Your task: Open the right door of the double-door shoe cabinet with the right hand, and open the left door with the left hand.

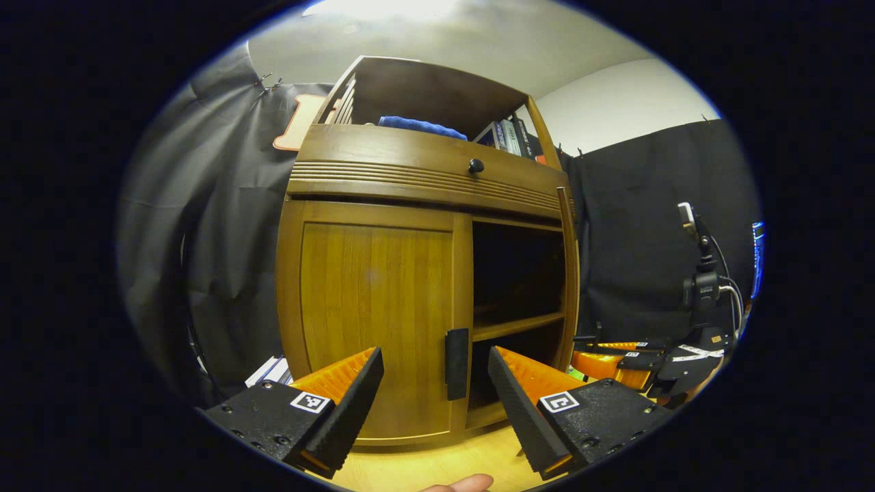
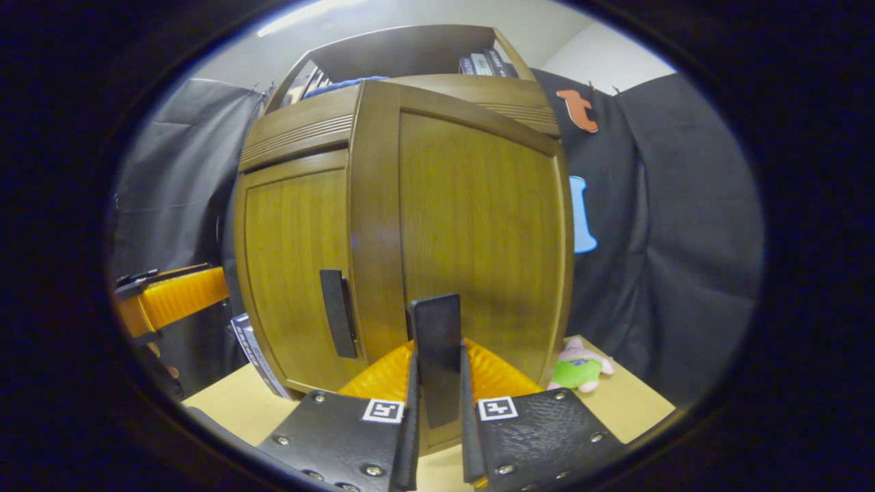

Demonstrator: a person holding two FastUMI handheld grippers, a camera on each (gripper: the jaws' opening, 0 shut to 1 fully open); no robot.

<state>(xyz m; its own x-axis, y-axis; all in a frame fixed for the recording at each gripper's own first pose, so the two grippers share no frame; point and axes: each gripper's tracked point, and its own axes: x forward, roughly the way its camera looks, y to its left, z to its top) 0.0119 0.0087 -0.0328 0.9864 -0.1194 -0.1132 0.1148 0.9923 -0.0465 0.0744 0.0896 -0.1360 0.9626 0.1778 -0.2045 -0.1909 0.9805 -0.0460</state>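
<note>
In the right gripper view the right claw point(image 2: 437, 437) is clenched on the right door handle point(image 2: 436, 355), a dark upright bar gripped between both fingers. The right door point(image 2: 478, 232) it belongs to is swung out toward the camera, its warm brown panel with vertical grain hiding the compartment behind it. Just beside it the left door point(image 2: 290, 273) sits flush in the shoe cabinet point(image 2: 301, 133), with its own dark left door handle point(image 2: 338, 313) near the inner edge.

In the left gripper view the left claw point(image 1: 436, 403) is spread wide and grasps nothing; the left door handle point(image 1: 456, 363) stands between its fingers, apart from both. The left door point(image 1: 376, 321) is closed, while the right half of the cabinet point(image 1: 424, 171) shows a dark open compartment with a shelf point(image 1: 517, 326) across it. Above the doors runs a ribbed drawer front with a small round knob point(image 1: 476, 165).

The cabinet stands on a pale wooden tabletop point(image 1: 437, 461). Its open top holds a blue cloth point(image 1: 422, 127) and some books point(image 1: 507, 137), cut off by the frame. The far interior of the compartment is too dark to make out. A small plush toy point(image 2: 581, 369) lies on the tabletop beside the cabinet in the right gripper view.
</note>
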